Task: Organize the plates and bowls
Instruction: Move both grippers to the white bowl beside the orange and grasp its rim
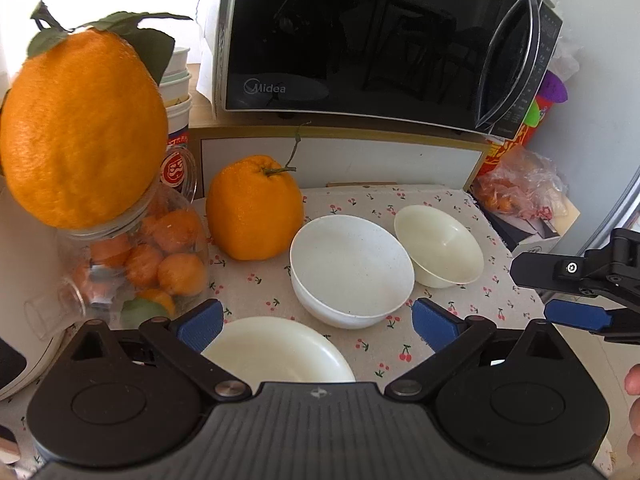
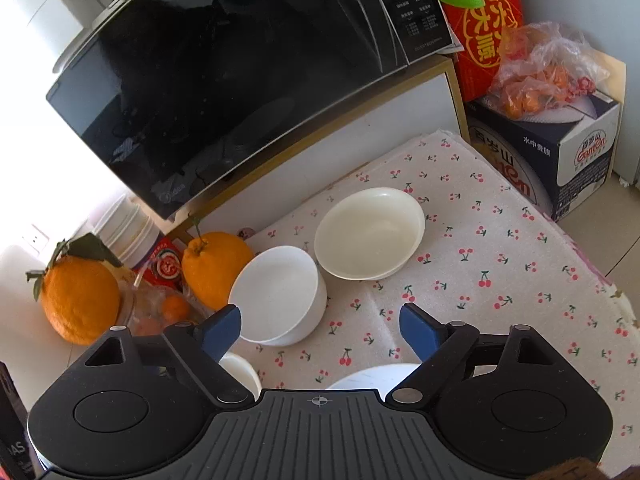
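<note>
A white speckled bowl [image 1: 352, 270] stands on the cherry-print cloth [image 1: 472, 304], and a smaller cream bowl [image 1: 440, 246] stands to its right, close to it. A cream bowl [image 1: 280, 350] lies just under my left gripper [image 1: 318, 322], which is open and empty above it. In the right wrist view the white bowl [image 2: 276, 294] is ahead left and the cream bowl [image 2: 370, 232] is further ahead. My right gripper [image 2: 320, 330] is open and empty over the cloth [image 2: 520, 260]. A white dish rim [image 2: 372, 376] and a small white cup [image 2: 240, 372] show beneath it.
A black microwave [image 1: 360, 40] stands on a shelf behind. A large orange [image 1: 254, 208] sits left of the bowls. Another orange [image 1: 84, 128] rests on a glass jar of small oranges [image 1: 140, 264]. A box [image 2: 560, 148] with bagged fruit is at the right.
</note>
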{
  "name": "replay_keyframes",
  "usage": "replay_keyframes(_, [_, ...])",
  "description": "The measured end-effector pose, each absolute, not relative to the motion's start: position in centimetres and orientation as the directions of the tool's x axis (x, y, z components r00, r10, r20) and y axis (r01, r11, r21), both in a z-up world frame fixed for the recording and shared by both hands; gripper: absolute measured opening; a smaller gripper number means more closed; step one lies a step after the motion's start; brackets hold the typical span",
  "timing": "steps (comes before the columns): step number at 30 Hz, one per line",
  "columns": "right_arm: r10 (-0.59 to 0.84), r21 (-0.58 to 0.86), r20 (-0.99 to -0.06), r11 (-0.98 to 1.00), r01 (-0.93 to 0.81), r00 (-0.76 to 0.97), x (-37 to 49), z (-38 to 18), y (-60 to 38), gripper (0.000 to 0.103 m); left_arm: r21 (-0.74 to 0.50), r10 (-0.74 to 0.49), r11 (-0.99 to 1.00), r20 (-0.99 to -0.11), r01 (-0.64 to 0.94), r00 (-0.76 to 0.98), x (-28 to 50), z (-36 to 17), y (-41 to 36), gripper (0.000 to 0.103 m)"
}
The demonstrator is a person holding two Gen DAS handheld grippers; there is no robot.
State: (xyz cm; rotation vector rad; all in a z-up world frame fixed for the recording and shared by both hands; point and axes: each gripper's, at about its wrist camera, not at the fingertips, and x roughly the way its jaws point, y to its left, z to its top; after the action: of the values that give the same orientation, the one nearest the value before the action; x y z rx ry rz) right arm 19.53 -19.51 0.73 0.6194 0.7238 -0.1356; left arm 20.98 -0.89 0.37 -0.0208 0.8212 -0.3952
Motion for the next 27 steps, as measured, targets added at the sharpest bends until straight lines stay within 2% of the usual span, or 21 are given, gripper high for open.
replay_keyframes(2, [0.093, 0.512, -0.636, 0.794, 0.329, 0.766, 19.8, -0.9, -20.0, 0.091, -0.144, -0.345, 0.926, -0.697, 0.348, 0.629, 21.7, -0.1, -1.3, 0.098])
replay_keyframes(3, [0.085, 0.509, -0.654, 0.784, 0.355, 0.752, 20.1, -1.7, -20.3, 0.091, -0.146, -0.351, 0.924, -0.688, 0.353, 0.636, 22.1, -0.3, -1.4, 0.097])
replay_keyframes(5, [0.097, 0.517, -0.686, 0.763, 0.389, 0.721, 21.2, -3.1, -21.1, 0.09, -0.183, -0.375, 0.919, -0.685, 0.35, 0.624, 22.8, -0.8, -1.3, 0.09])
replay_keyframes(8, [0.114, 0.552, -0.674, 0.734, 0.395, 0.73, 22.1, -3.9, -22.0, 0.09, -0.265, -0.423, 0.904, -0.675, 0.336, 0.605, 23.8, -1.6, -1.0, 0.082])
replay_keyframes(19, [0.156, 0.561, -0.636, 0.765, 0.315, 0.755, 24.9, -5.0, -21.5, 0.09, -0.301, -0.428, 0.904, -0.658, 0.304, 0.62, 25.1, -3.3, -1.5, 0.051])
replay_keyframes(22, [0.166, 0.551, -0.636, 0.782, 0.292, 0.754, 25.4, -5.4, -20.7, 0.084, -0.306, -0.419, 0.908, -0.657, 0.287, 0.627, 25.5, -3.4, -1.8, 0.045])
replay_keyframes(24, [0.169, 0.547, -0.634, 0.788, 0.283, 0.754, 25.6, -5.7, -20.3, 0.075, -0.307, -0.413, 0.911, -0.657, 0.276, 0.631, 25.7, -3.5, -1.8, 0.041])
replay_keyframes(26, [0.173, 0.547, -0.639, 0.788, 0.284, 0.75, 25.9, -6.1, -20.2, 0.06, -0.302, -0.403, 0.915, -0.659, 0.267, 0.635, 25.9, -3.7, -1.8, 0.034])
replay_keyframes(27, [0.176, 0.548, -0.643, 0.786, 0.287, 0.745, 26.1, -6.4, -20.1, 0.056, -0.301, -0.397, 0.917, -0.663, 0.261, 0.635, 26.0, -3.8, -1.7, 0.033])
